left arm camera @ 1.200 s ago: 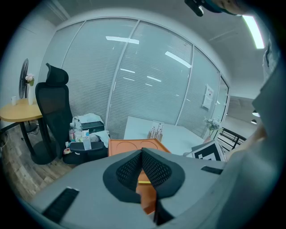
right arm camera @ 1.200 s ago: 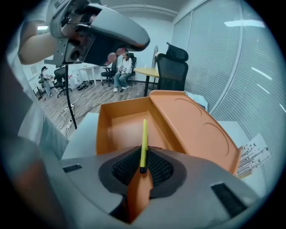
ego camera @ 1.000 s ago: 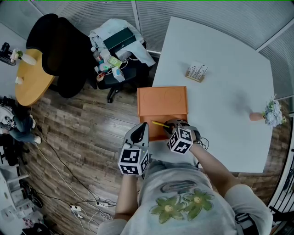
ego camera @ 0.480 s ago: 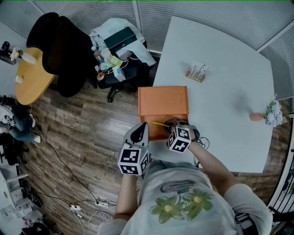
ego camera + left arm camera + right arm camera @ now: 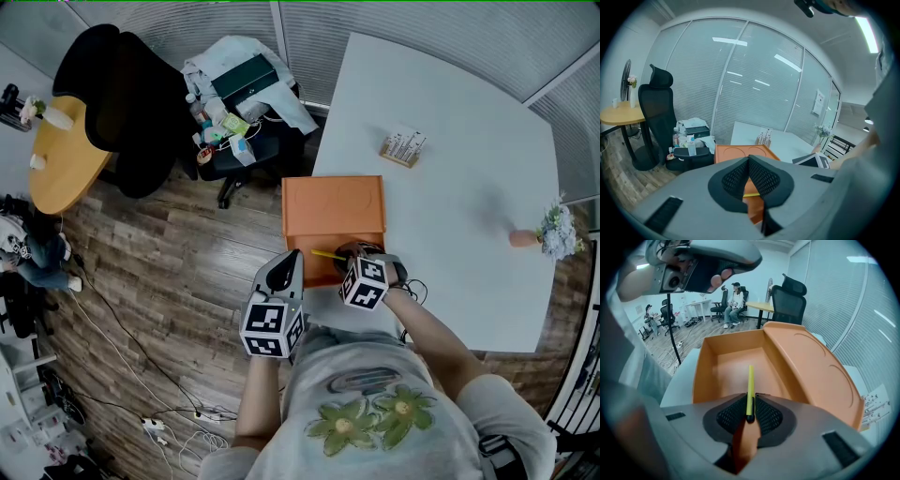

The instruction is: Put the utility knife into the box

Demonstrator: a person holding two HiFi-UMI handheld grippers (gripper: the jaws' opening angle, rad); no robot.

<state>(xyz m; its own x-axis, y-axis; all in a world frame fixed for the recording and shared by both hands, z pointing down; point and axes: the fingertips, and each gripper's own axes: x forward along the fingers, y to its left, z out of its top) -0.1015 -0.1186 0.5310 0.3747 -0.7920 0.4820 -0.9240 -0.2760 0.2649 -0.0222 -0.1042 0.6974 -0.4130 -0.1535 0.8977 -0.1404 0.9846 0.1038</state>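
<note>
An open orange box sits at the near-left corner of the white table, its lid folded back. My right gripper is shut on a slim yellow utility knife, which points forward over the box's open compartment. In the head view the yellow utility knife sticks out leftward over the box's near part. My left gripper hovers just left of the box's near edge, its jaws closed together with nothing between them.
A small rack of tubes stands mid-table and a pink vase with flowers at the right edge. Left of the table are a black office chair, a cluttered seat and a round wooden table. Cables cross the wooden floor.
</note>
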